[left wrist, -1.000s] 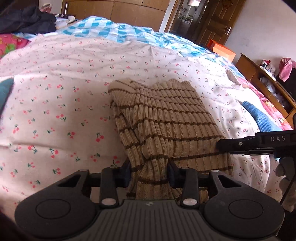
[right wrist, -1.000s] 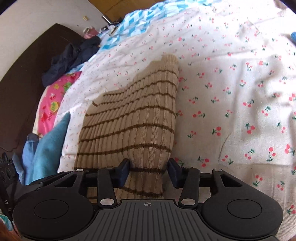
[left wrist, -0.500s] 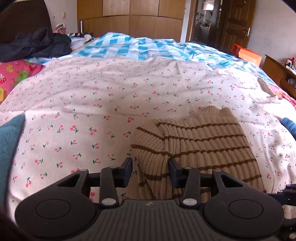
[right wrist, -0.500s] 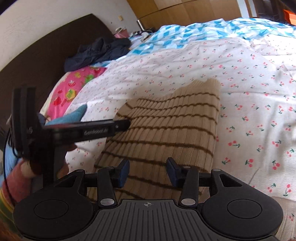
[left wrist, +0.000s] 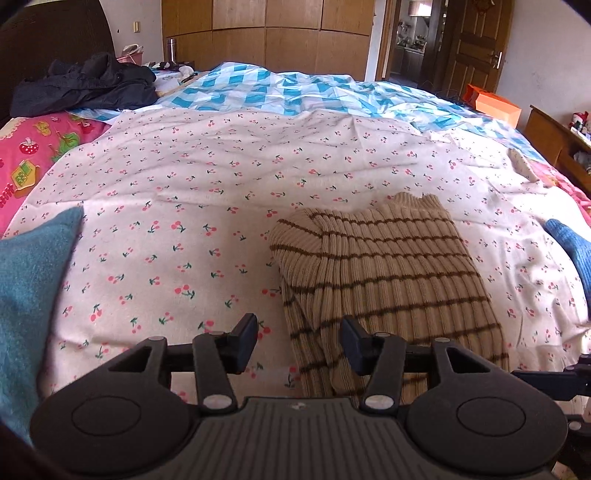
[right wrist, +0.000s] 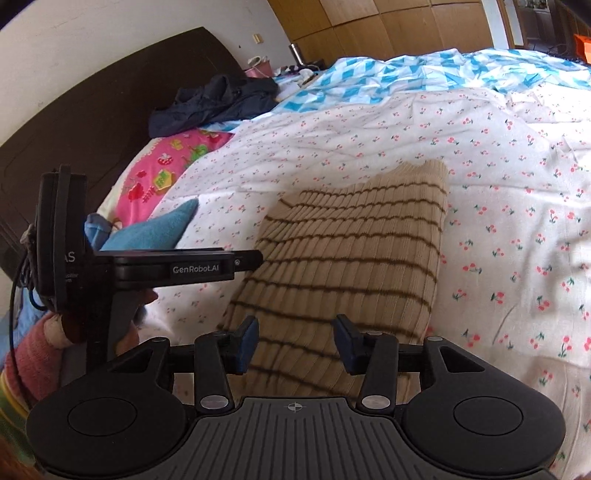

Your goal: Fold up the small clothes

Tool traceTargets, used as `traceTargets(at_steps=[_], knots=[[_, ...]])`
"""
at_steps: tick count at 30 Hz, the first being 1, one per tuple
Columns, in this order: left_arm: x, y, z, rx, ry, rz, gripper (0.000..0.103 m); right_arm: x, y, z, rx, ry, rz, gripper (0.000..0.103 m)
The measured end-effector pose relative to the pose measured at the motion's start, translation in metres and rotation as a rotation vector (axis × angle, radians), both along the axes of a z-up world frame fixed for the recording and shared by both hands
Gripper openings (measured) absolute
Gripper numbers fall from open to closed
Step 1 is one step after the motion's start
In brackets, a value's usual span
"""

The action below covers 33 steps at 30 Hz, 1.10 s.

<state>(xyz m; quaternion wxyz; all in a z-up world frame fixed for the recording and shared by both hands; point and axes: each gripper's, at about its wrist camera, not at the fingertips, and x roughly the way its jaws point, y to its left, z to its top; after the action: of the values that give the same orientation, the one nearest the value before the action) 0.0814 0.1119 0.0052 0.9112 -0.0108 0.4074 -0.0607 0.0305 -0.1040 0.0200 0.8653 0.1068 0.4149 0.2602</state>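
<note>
Bed fills the room, covered by a pale cherry-print sheet (left wrist: 207, 192); a blue-and-white checked quilt (left wrist: 280, 88) lies across the far side, wooden wardrobe (left wrist: 266, 33) behind it. A dark jacket (left wrist: 85, 86) is heaped by the dark headboard (right wrist: 92, 122), next to a pink cartoon-print pillow (right wrist: 166, 173). The folded tan ribbed sweater (left wrist: 388, 273) with thin brown stripes lies flat on the sheet at the near edge, its ribbed hem toward the middle of the bed. A teal knit piece (left wrist: 29, 288) sits well to its left, a blue knit piece (left wrist: 569, 247) well to its right. Left gripper (left wrist: 299, 343) hangs over the sweater's near left corner; its 2 jaws have just been opening and stand spread, the folded edge between them, pads not pressing it. Right gripper (right wrist: 295, 343) hangs over the near right part, jaws spread, cloth beneath, nothing pinched.
</note>
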Motion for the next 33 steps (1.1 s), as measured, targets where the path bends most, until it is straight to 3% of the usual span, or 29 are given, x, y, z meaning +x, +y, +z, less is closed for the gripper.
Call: traceTargets(at_steps=[6,14,18,23,33], knots=[[-0.043,-0.001,-0.003,0.007,0.055,-0.004,0.059,-0.034,0.004,-0.014,-0.032,0.065,0.045,0.045],[-0.079,-0.016,-0.014,0.031,0.114,-0.035,0.066,-0.044,-0.003,-0.022,-0.055,0.120,-0.030,0.045],[-0.087,-0.024,-0.019,0.050,0.133,-0.025,0.074,-0.048,-0.007,-0.019,-0.067,0.103,-0.061,0.053],[-0.090,-0.030,-0.021,0.106,0.138,-0.010,0.075,-0.052,-0.008,-0.021,-0.099,0.099,-0.086,0.058],[-0.096,-0.031,-0.018,0.097,0.129,0.003,0.085,-0.055,-0.002,-0.023,-0.141,0.093,-0.092,0.063]])
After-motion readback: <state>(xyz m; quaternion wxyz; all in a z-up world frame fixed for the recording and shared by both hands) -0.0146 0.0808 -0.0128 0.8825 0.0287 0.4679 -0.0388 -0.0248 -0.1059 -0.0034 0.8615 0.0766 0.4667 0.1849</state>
